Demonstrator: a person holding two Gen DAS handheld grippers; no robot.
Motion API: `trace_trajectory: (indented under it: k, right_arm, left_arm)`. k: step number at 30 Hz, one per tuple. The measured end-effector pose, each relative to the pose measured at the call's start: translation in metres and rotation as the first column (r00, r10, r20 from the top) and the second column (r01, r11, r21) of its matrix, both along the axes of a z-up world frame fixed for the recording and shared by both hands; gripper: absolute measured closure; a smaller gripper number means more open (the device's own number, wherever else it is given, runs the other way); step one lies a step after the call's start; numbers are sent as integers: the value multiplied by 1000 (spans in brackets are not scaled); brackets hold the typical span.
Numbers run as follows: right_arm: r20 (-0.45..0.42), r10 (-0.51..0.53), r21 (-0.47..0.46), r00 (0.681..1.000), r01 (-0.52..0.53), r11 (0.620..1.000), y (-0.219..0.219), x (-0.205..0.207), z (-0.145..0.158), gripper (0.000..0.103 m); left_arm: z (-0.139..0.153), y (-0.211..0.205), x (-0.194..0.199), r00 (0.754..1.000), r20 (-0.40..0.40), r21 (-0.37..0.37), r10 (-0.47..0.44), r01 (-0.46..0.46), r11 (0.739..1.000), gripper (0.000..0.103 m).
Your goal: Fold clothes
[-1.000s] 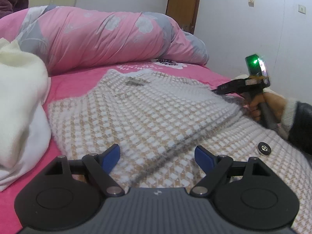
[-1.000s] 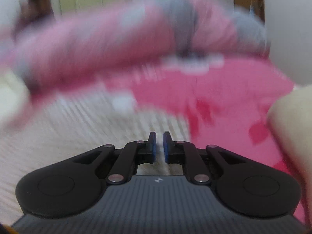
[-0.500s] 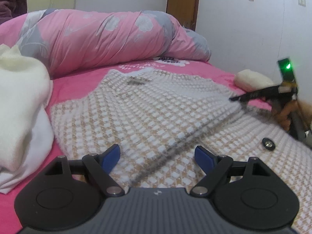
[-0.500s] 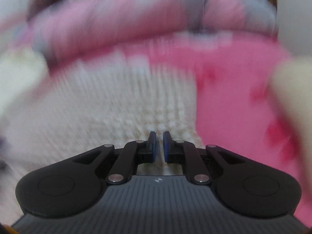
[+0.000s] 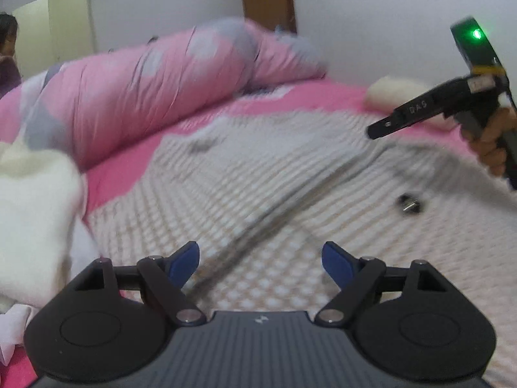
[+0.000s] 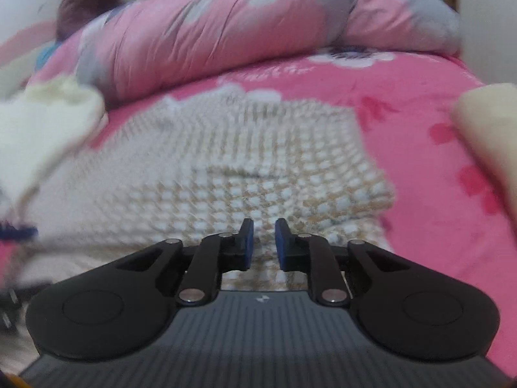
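Both tools are showing black linkage arms with silver pivot screws, blue pads and ribbed grey housings. The right gripper (image 5: 374,134) is wearing white "DAS" lettering, a yellow band and a glowing green light.

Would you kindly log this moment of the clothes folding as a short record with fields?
surface: bed with pink floral sheet
garment: checked knit cardigan, spread flat, one panel folded across it
button: dark, on the cardigan
left gripper: jaws wide, nothing between them, above the cardigan
right gripper: jaws have just been opening, narrow gap, nothing gripped
nearby: white clothes at left; rolled pink duvet behind
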State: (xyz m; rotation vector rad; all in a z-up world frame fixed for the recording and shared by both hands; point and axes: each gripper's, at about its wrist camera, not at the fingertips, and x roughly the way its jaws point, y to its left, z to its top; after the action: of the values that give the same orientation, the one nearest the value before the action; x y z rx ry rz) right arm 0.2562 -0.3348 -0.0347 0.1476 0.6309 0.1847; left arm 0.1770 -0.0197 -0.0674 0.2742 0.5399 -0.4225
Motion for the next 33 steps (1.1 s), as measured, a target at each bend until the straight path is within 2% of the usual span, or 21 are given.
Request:
trace_trajectory:
  k: [1, 2, 3, 5, 8, 10, 12, 17, 22, 33]
  right_arm:
    - [33, 1, 11, 999, -1, 1000, 2, -15, 9, 73]
    - [53, -4, 19, 999, 3, 1000, 5, -29, 14, 56]
    - [56, -16, 19, 998, 15, 1000, 8, -40, 15, 49]
    - [56, -45, 4, 997, 44, 999, 16, -60, 10, 49]
    - [47, -70, -66, 996, 73, 995, 33, -82, -5, 49]
    - [45, -81, -150, 996, 87, 985, 46, -90, -17, 41]
    - [32, -92, -174, 995, 97, 980, 51, -91, -28, 33]
    - [7, -99, -135, 995, 99, 986, 46, -88, -41, 28]
    - [6, -99, -107, 995, 99, 989, 44, -86, -45, 26]
    - [13, -100, -87, 995, 101, 991, 44, -87, -50, 22]
  left_arm:
    - [4, 0, -6, 1000, 3, -5, 18, -18, 1000, 18]
    - [8, 0, -13, 999, 4, -11, 36, -36, 999, 18]
    - [10, 0, -18, 999, -11, -32, 53, -54, 998, 18]
    - [12, -1, -28, 995, -43, -72, 87, -90, 993, 18]
    - [7, -7, -35, 983, -94, -107, 160, -170, 980, 18]
    - [-1, -11, -40, 973, -133, -124, 190, -207, 970, 17]
    - [-14, -15, -41, 961, -176, -126, 213, -236, 963, 17]
    - [-36, -22, -48, 956, -123, -89, 265, -276, 957, 12]
    - [-41, -17, -43, 953, -146, -126, 265, -284, 950, 7]
    - [-46, -14, -44, 959, -126, -168, 253, -272, 947, 2]
